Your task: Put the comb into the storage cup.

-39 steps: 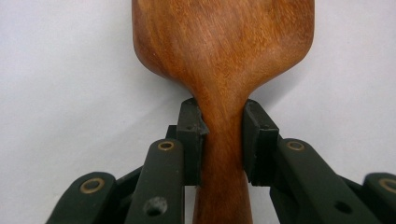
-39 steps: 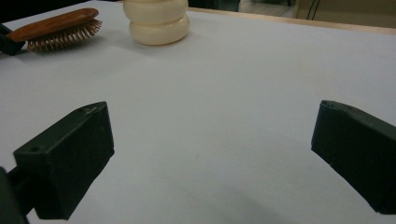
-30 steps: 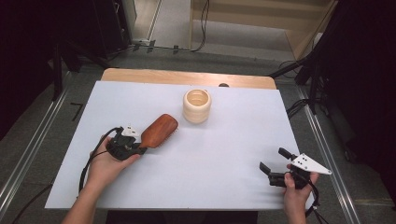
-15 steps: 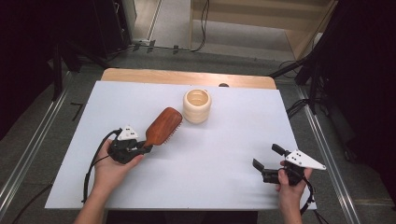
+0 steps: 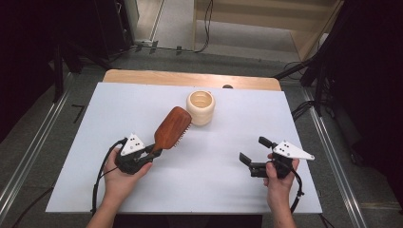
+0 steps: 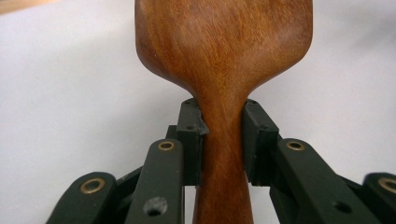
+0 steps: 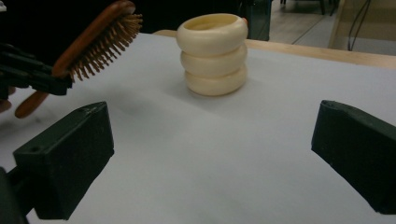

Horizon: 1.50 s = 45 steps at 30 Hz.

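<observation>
Lifted and carried toward the centre of the high view since a second earlier, the reddish-brown wooden paddle hairbrush (image 5: 172,128) is now held bristles-down just left of the cream ribbed three-ring holder (image 5: 200,107) at upper centre, not yet touching it. The left gripper (image 5: 154,152) is clamped on the brush's narrow handle. The right gripper (image 5: 255,153), brought up and inward at lower right over the white table sheet (image 5: 285,118), is held with jaws wide apart, nothing between them. Placement into the holder is judged near.
</observation>
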### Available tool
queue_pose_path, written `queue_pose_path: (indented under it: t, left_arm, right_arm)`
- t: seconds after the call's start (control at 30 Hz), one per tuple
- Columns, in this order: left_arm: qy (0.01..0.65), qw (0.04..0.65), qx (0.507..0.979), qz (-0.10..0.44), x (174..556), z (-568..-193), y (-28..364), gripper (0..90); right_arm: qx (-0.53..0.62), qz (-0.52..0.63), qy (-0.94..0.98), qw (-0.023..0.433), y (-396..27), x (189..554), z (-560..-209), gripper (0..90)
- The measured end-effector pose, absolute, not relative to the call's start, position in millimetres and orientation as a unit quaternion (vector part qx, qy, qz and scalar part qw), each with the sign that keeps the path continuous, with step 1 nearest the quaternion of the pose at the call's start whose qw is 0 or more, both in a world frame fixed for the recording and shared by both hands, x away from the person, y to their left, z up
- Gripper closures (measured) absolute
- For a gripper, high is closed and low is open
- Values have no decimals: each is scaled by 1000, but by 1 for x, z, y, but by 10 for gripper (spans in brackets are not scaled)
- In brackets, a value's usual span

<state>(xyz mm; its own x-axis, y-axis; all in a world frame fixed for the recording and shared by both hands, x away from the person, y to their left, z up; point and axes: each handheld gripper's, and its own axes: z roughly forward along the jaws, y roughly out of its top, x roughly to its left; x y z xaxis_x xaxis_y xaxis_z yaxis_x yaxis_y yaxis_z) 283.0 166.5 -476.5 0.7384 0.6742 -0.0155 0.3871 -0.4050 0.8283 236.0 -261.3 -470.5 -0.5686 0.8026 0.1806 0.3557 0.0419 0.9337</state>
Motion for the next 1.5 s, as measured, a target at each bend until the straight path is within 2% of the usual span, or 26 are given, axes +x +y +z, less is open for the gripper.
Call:
queue_pose_path:
  t: [0.3,1.0,1.5]
  left_arm:
    - [303,493,799,161,272,-479,156,723]
    - [268,534,788,147,251,-487,121,724]
    - [241,540,791,153,237,-491,99,723]
  right_arm:
    - [406,582,685,165,-232,252,-463,0]
    - [394,601,688,100,-182,247,-458,0]
    - [437,610,658,60,-159,246,-459,0]
